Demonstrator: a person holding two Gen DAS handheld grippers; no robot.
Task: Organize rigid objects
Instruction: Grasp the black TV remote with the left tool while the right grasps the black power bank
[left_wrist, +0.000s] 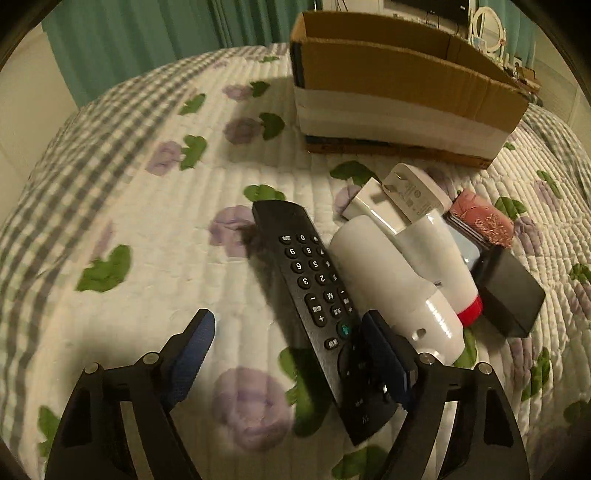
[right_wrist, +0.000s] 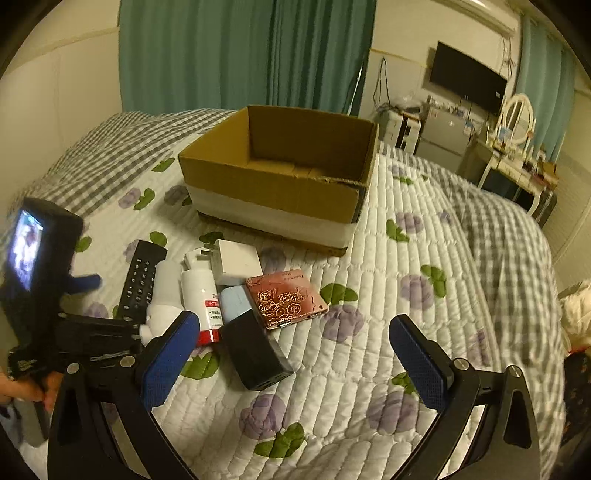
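Observation:
A black remote (left_wrist: 314, 280) lies on the quilt among a pile of small items. My left gripper (left_wrist: 288, 328) stands open low over the remote's lower end, its right finger (left_wrist: 380, 350) over the remote and its left finger over bare quilt. Beside the remote lie a white cylinder-shaped device (left_wrist: 391, 280), a white bottle with a red cap (left_wrist: 443, 258), a white charger (left_wrist: 406, 195), a pink rose-patterned case (right_wrist: 286, 299) and a black box (right_wrist: 255, 354). My right gripper (right_wrist: 293, 325) is open above the quilt, just right of the black box, holding nothing.
An open cardboard box (right_wrist: 280, 184) with a white band stands on the bed behind the pile and looks empty. The flower quilt (right_wrist: 369, 280) stretches right toward a checked blanket. A person's hand (right_wrist: 22, 391) holds the left gripper's handle. Furniture and a wall screen stand far right.

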